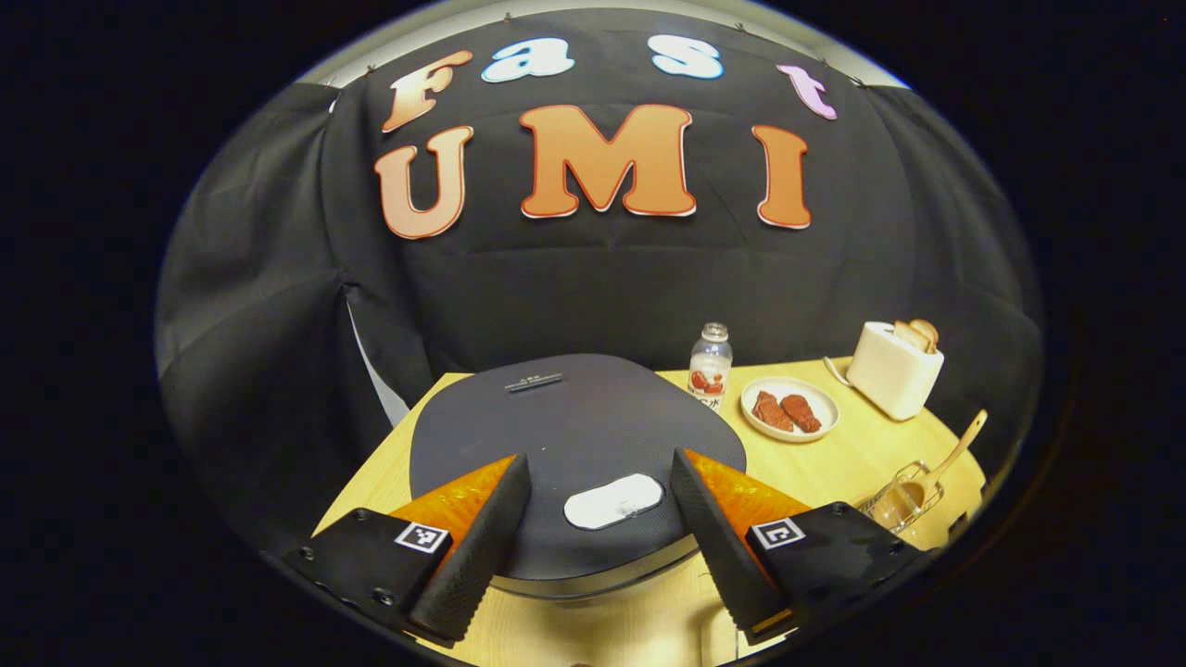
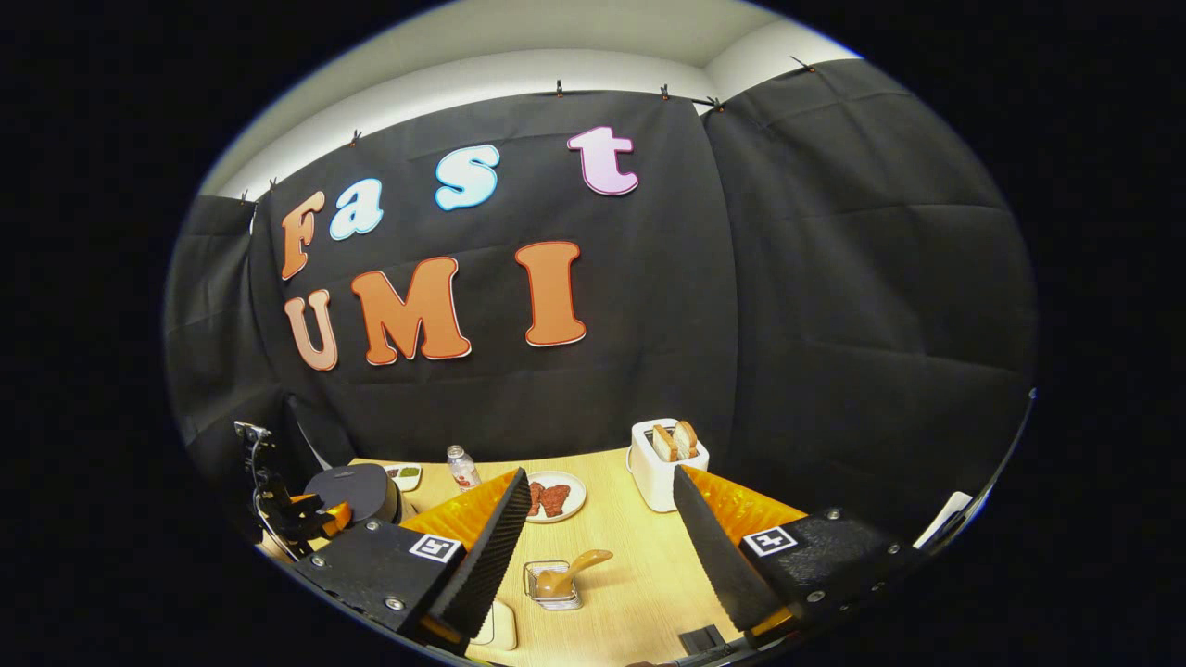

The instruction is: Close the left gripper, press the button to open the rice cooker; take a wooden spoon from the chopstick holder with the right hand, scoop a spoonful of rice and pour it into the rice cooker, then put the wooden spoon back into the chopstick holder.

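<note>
Wooden counter [image 1: 862, 463] carries a lidded rice cooker [image 1: 574, 435] beneath the spread left claw [image 1: 600, 505]; ahead of the spread right claw [image 2: 600, 528], the spoon [image 2: 570, 574] is seen in its holder [image 2: 553, 585].

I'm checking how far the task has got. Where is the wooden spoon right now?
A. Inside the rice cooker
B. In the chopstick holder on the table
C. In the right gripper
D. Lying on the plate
B: the wooden spoon stands in the chopstick holder on the table, ahead of the open, empty right gripper, while the rice cooker has its lid down.
</note>
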{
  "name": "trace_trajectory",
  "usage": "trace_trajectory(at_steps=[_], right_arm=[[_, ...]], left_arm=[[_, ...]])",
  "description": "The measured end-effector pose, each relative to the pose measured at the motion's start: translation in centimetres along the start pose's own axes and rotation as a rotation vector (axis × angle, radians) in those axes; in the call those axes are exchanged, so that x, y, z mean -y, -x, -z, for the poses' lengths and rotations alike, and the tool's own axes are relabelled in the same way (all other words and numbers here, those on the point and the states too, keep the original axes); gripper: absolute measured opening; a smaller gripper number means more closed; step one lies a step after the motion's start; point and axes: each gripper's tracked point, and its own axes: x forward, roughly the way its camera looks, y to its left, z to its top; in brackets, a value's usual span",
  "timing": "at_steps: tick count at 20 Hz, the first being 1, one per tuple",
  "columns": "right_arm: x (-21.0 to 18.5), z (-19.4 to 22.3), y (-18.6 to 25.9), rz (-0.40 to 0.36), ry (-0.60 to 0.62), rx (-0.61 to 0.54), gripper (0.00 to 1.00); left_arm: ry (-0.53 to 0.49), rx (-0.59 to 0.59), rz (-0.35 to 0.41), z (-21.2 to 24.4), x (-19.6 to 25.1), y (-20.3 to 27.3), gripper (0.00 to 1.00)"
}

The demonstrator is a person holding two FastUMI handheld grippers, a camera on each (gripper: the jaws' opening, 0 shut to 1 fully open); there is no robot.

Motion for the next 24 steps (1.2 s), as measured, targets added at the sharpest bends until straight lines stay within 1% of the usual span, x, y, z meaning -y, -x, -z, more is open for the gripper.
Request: trace_trajectory(at_steps=[1, 2, 3, 5, 6, 9, 10, 11, 12, 13, 14, 17, 18, 20, 21, 22, 23, 24], right_arm=[[0.1, 0.0, 0.0, 0.003, 0.0, -0.001, 0.95], [0.2, 0.0, -0.1, 0.005, -0.002, -0.001, 0.95], [0.3, 0.0, -0.1, 0.006, -0.007, -0.002, 0.95], [0.4, 0.3, 0.0, 0.008, -0.018, -0.004, 0.95], [0.4, 0.5, 0.0, 0.009, -0.022, -0.005, 0.95], [0.1, 0.9, 0.0, 0.0, -0.031, -0.016, 0.95], [0.2, 0.8, 0.1, 0.0, -0.029, -0.014, 0.95], [0.2, 0.4, 0.0, 0.003, -0.025, -0.006, 0.95], [0.3, -0.1, 0.1, 0.004, -0.019, 0.007, 0.95], [0.3, -0.6, 0.1, 0.004, -0.014, 0.02, 0.95], [0.3, -0.9, 0.1, 0.001, -0.01, 0.029, 0.95], [0.0, -1.9, -0.1, -0.005, -0.001, 0.049, 0.95], [-0.2, -2.2, -0.1, -0.012, -0.001, 0.056, 0.95], [-0.5, -2.7, -0.3, -0.021, 0.005, 0.066, 0.95], [-0.7, -3.0, -0.4, -0.025, 0.014, 0.071, 1.0], [-0.9, -3.3, -0.5, -0.03, 0.023, 0.075, 0.95], [-1.1, -3.5, -0.6, -0.035, 0.03, 0.077, 0.95], [-1.3, -3.8, -0.7, -0.042, 0.033, 0.079, 0.95]], left_arm=[[0.009, 0.022, 0.002, -0.6, -0.1, 0.2, 0.99], [0.029, 0.011, 0.002, 0.1, -0.2, 0.1, 1.0], [0.026, 0.022, 0.004, -0.4, 0.2, 0.3, 0.98], [0.008, -0.048, 0.008, 1.2, 0.5, -0.1, 1.0], [0.01, -0.025, 0.008, 0.6, 0.4, -0.1, 1.0], [-0.006, -0.011, 0.002, 0.1, 0.4, -0.1, 1.0], [-0.012, -0.041, -0.011, 0.3, 0.2, 0.2, 0.98], [-0.01, -0.069, -0.026, -0.2, 0.0, 0.8, 1.0], [-0.009, -0.086, -0.033, -0.4, -0.1, 1.0, 1.0], [-0.012, -0.067, -0.039, -1.8, -0.5, 1.6, 1.0], [-0.016, -0.04, -0.037, -3.6, -1.0, 2.4, 0.96], [-0.02, 0.045, -0.009, -9.5, -2.0, 6.0, 0.96], [-0.021, 0.071, -0.011, -11.5, -2.7, 7.2, 0.96], [0.002, 0.121, -0.02, -15.4, -4.0, 10.2, 1.0], [0.029, 0.134, -0.004, -17.2, -4.3, 11.7, 1.0], [0.053, 0.148, 0.013, -18.9, -4.4, 13.5, 0.95], [0.063, 0.172, 0.02, -20.7, -4.8, 15.4, 0.96], [0.055, 0.198, 0.008, -22.9, -5.5, 17.1, 1.0]])
